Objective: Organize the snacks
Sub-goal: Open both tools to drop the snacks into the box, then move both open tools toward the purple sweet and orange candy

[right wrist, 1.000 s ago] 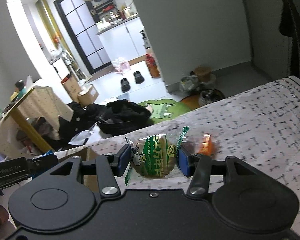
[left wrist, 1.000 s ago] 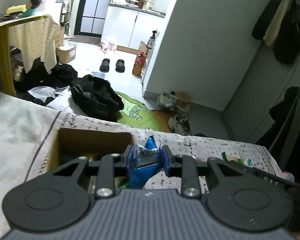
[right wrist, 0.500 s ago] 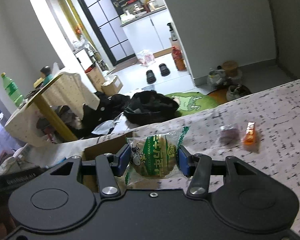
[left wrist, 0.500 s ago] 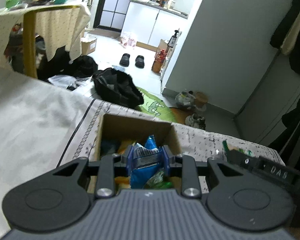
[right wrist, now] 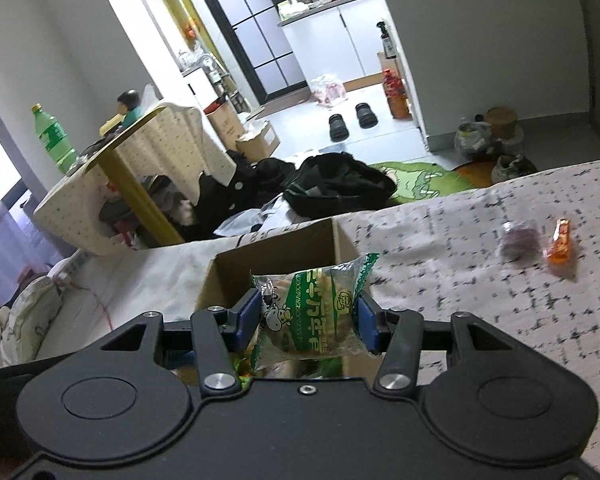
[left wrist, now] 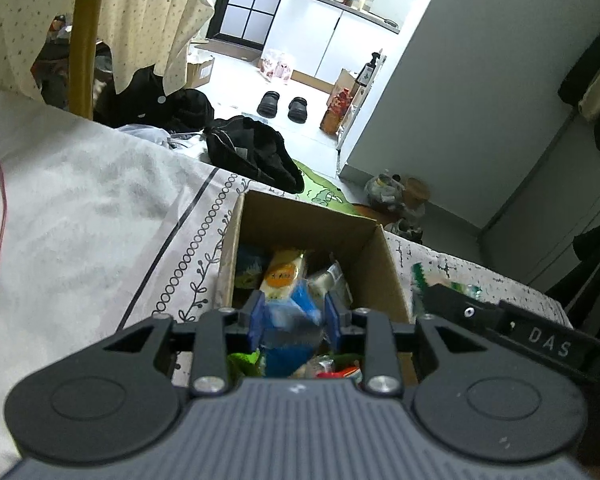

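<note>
We hold blue snack pack (left wrist: pixel 290 330) clenched in left gripper (left wrist: pixel 293 320), directly over cardboard box (left wrist: pixel 382 256) opening. Right gripper (right wrist: pixel 306 316) grips green-wrapped cake (right wrist: pixel 312 314), box just ahead/below; left nearer drop.

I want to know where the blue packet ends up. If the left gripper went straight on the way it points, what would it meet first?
Likely the snacks already in the cardboard box: the left gripper, shut on the blue packet, points down into it, toward the yellow-wrapped snack. Depth is unclear.
</note>
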Demonstrator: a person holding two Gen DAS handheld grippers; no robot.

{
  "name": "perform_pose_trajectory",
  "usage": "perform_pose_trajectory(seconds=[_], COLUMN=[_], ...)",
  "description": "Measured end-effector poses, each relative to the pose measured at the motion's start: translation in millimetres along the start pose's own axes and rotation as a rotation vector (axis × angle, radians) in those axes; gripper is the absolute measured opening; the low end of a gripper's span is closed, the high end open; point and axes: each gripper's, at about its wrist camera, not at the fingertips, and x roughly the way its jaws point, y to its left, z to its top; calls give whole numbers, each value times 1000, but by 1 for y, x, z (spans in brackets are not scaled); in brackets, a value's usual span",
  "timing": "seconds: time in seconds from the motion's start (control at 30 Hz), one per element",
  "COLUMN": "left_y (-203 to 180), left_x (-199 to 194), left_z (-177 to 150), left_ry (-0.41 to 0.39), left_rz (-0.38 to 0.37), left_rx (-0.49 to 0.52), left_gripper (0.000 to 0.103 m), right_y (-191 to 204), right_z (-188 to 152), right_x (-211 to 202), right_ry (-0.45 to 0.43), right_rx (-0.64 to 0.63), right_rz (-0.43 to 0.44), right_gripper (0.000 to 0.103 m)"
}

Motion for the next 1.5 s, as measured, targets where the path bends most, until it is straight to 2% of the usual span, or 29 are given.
perform_pose_trajectory(seconds=[0.07,0.3,0.43,0.53,0.57,0.6,1.1,1.33,1.5], left_y=[4,16,23,28,29,30,7,-23,-43], left_x=[-1,-16,-21,-22,-22,-22,-17,-7,-2], left_z=[-1,3,7,8,8,8,-1,-1,-4], left_ry=[1,-59,-80,-82,-80,-78,-78,-28,-19], left_rz=[0,32,69,78,77,78,66,21,21], left_rx=[-22,-61,-67,-88,-95,-98,-47,35,89], left_gripper=[35,59,65,69,70,72,87,91,95], right_y=[5,13,18,24,24,23,-37,-71,-93], right_z=[-2,-7,-10,-12,-12,-13,-7,-5,-3], right_x=[3,10,14,16,16,15,-19,-38,-50], right_ry=[9,39,66,93,93,87,48,14,2], right_rx=[-6,17,45,37,32,32,82,109,126], right_rz=[7,41,92,133,124,109,-25,-100,-149], right_gripper=[50,50,50,61,72,75,77,88,100])
